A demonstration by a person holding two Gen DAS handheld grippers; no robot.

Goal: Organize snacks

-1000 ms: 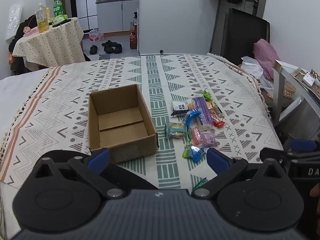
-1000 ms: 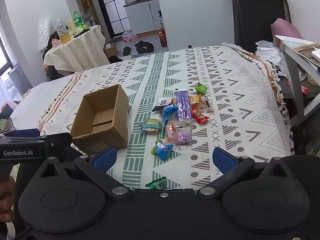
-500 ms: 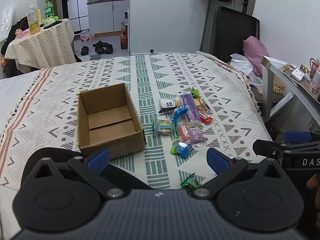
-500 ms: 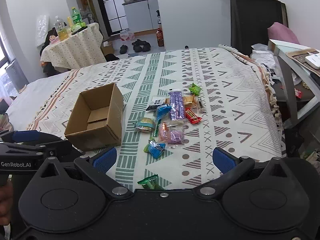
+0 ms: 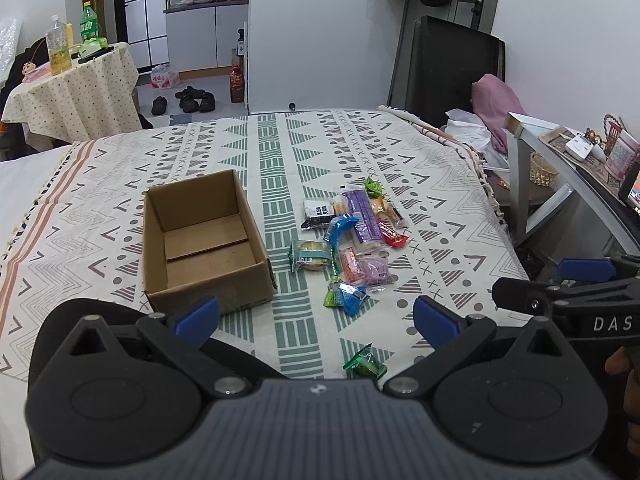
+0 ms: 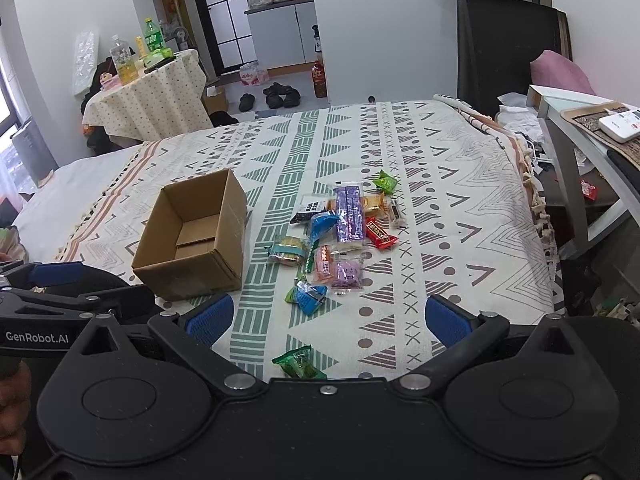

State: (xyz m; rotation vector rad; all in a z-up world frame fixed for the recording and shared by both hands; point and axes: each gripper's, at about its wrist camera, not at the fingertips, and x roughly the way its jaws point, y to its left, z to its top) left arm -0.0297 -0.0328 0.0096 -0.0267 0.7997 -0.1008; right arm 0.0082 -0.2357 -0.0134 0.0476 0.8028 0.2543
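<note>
Snacks lie loose on the bed: a green candy (image 6: 299,363) nearest the near edge, between the wide-open, empty right tongs (image 6: 327,317). The left tongs (image 5: 316,316) gape as wide, also holding nothing. Farther in sits the main snack pile (image 5: 352,232), just beside an open cardboard box (image 5: 202,240) toward the bed's middle.

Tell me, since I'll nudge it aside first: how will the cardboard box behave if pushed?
The box looks empty and thin-walled, so probably light; it should slide easily on the cloth. Its open top has no flaps folded in, so the walls may flex if squeezed. Low and wide, it seems unlikely to tip.
</note>
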